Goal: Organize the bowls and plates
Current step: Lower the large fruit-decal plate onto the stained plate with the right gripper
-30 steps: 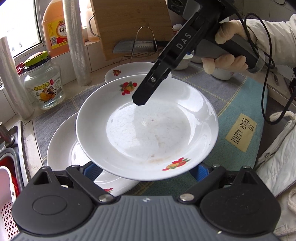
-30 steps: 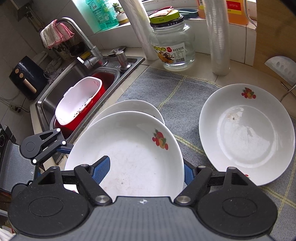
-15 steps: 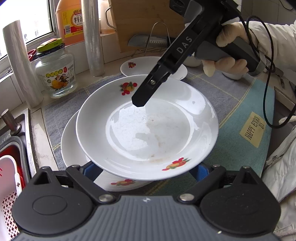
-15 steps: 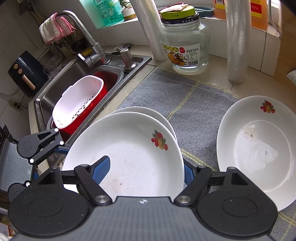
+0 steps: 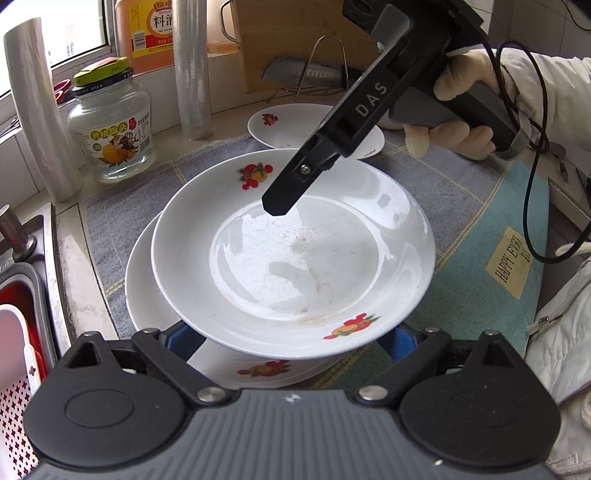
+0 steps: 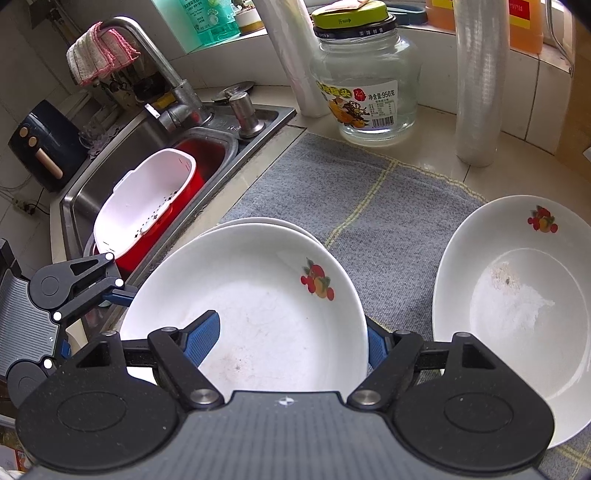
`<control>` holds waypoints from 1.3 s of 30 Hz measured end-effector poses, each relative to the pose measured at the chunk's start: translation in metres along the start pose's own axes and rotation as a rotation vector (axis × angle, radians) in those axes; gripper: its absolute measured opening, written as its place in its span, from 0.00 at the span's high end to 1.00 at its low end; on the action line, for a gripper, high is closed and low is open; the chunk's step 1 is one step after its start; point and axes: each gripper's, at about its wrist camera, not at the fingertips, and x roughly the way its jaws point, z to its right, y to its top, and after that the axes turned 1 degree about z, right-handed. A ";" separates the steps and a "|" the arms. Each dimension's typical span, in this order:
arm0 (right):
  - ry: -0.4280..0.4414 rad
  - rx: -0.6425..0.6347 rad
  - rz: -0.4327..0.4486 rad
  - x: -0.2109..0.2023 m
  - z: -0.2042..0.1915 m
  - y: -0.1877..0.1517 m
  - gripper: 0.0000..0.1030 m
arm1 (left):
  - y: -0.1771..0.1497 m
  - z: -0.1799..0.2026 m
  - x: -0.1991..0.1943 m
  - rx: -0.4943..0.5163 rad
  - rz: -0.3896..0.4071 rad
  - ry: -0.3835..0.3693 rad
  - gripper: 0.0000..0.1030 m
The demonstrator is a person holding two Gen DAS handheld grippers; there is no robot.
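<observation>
A white fruit-print plate (image 5: pixel 291 254) hangs just above a second matching plate (image 5: pixel 147 295) lying on the grey mat. It also shows in the right wrist view (image 6: pixel 258 306). My right gripper (image 6: pixel 291 336) is shut on this plate's rim, one blue finger (image 6: pixel 203 332) over its inside and the other beneath. My left gripper (image 5: pixel 288 338) has its blue pads (image 5: pixel 400 339) wide apart under the plate's near rim; whether they touch it is hidden. A third plate (image 6: pixel 517 302) lies on the mat to the right, seen far back in the left wrist view (image 5: pixel 280 125).
A glass jar (image 6: pixel 365 81), two plastic-wrap rolls (image 6: pixel 480 81) and an oil bottle (image 5: pixel 147 33) stand along the back. The sink (image 6: pixel 122 155) with a red-and-white colander (image 6: pixel 147 206) lies left. A knife rack (image 5: pixel 314 74) and cutting board stand behind.
Both grippers and the held plate have moved left over the lower plate, so it is more covered. The third plate has slid further right in the right wrist view.
</observation>
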 end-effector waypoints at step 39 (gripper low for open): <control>0.025 0.016 0.019 -0.007 0.004 -0.002 0.19 | 0.009 -0.010 0.007 -0.022 -0.125 -0.022 0.06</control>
